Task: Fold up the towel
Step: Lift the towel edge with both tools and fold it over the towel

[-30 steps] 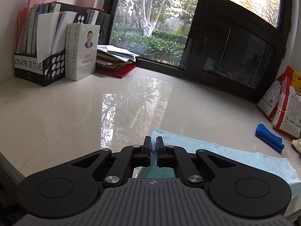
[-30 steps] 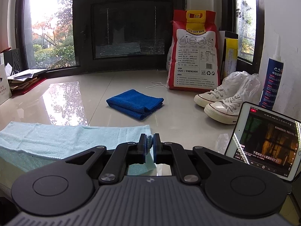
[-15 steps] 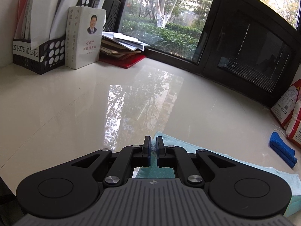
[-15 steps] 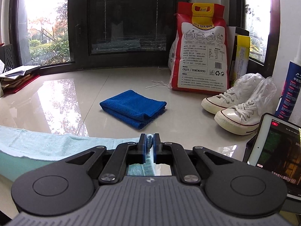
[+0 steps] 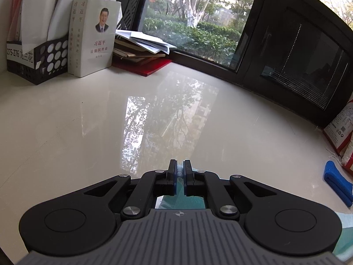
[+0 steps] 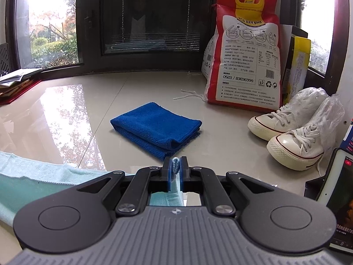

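Note:
A light blue towel (image 6: 33, 176) lies on the glossy cream table (image 6: 92, 101) and stretches away to the left in the right wrist view. My right gripper (image 6: 175, 167) is shut on one corner of it, with cloth bunched between the pads. My left gripper (image 5: 180, 169) is shut on another corner; in the left wrist view only slivers of the towel (image 5: 183, 201) show under and beside the gripper body. Both held corners are lifted a little above the table.
A folded dark blue cloth (image 6: 154, 128) lies just ahead of my right gripper. A rice bag (image 6: 242, 53), white sneakers (image 6: 295, 137) and a tablet (image 6: 339, 203) stand to the right. A file holder (image 5: 37, 50), a white book (image 5: 92, 37) and stacked papers (image 5: 141, 48) stand at the far left.
Both grippers have moved forward across the table with the towel corners still held. Less of the towel shows ahead of them, and the blue cloth and books look nearer.

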Demonstrator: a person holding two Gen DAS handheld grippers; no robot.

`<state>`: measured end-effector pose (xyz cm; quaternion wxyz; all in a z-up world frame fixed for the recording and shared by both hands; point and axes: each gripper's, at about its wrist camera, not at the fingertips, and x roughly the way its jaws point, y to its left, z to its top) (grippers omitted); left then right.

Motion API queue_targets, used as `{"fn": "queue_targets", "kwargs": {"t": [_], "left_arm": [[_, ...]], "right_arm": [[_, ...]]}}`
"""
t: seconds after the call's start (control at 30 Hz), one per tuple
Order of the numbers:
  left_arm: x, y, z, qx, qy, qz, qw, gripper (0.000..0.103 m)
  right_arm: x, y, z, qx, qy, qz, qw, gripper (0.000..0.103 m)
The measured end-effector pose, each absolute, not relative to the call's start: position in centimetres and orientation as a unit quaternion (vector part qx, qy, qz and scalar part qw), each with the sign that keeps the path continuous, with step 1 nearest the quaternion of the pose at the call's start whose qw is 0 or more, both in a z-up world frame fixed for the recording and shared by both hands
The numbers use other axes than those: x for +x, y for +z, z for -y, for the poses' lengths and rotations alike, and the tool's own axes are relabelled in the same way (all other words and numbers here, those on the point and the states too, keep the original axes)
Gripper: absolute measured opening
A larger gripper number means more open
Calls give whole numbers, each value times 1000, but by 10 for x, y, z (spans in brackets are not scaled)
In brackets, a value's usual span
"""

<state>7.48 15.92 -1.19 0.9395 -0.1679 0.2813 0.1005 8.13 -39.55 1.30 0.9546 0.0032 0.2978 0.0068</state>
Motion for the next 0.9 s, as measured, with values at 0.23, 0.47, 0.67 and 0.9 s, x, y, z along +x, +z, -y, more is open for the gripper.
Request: {"fn": "queue_targets", "kwargs": {"t": [0.23,0.47,0.67,0.9], "left_arm": [[98,-13,-161,-172,103,-282,938,6],[123,-17,-165,-178,105,-285,936,6],[145,-34,-165,-176,116,-309,928,6],[154,-43,-167,-171,124,-324,922,12]], "right_arm": [[108,6,392,0,9,-308,951,7],[140,-3,390,-7,8,-324,946,7],[156,-19,389,-8,6,-343,939,7],[165,-27,386,-19,-7,-351,936,20]]}}
